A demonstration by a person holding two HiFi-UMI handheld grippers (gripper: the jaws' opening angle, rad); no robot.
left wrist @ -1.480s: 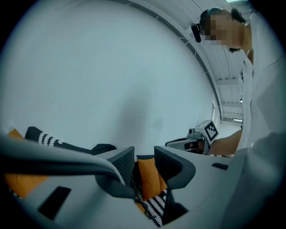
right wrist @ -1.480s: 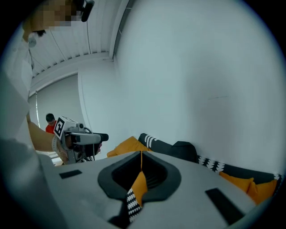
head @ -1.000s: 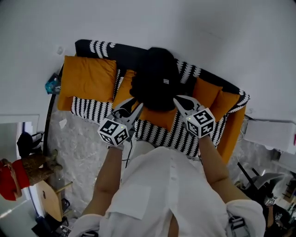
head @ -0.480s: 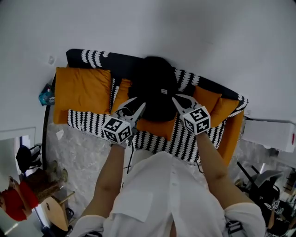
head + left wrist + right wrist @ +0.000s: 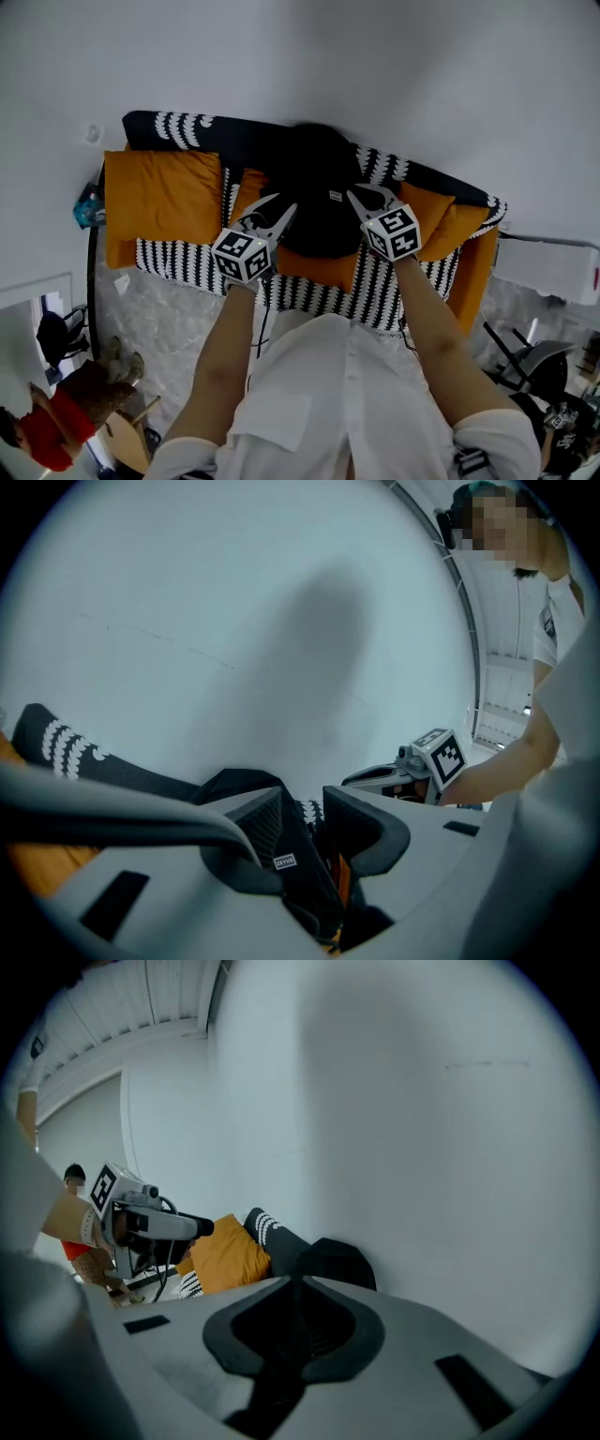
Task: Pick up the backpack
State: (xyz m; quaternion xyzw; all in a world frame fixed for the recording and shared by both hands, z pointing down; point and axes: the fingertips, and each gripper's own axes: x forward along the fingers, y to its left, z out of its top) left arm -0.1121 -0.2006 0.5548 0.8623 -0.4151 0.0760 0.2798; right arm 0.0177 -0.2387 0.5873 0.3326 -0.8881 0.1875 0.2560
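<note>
A black backpack (image 5: 314, 173) stands on the sofa's orange seat cushion (image 5: 319, 267), leaning against the striped backrest (image 5: 202, 127). My left gripper (image 5: 281, 204) is at its lower left side and open. In the left gripper view the backpack (image 5: 302, 864), with its small white label, shows through the gap between the left gripper's (image 5: 302, 803) jaws; I cannot tell if they touch it. My right gripper (image 5: 359, 195) is at the backpack's right side. Its jaws have just been opening, but in the right gripper view the right gripper (image 5: 297, 1283) shows only a hairline slit, with nothing in it.
A large orange cushion (image 5: 159, 202) lies at the sofa's left end, smaller ones (image 5: 441, 220) at the right. A white wall rises behind. A white unit (image 5: 553, 267) stands to the right, and a person in red (image 5: 47, 441) is on the marble floor (image 5: 159, 309) at lower left.
Both grippers have moved forward and closed in on the two sides of the backpack. The backpack has stayed on the sofa. The person in red has shifted lower in the view.
</note>
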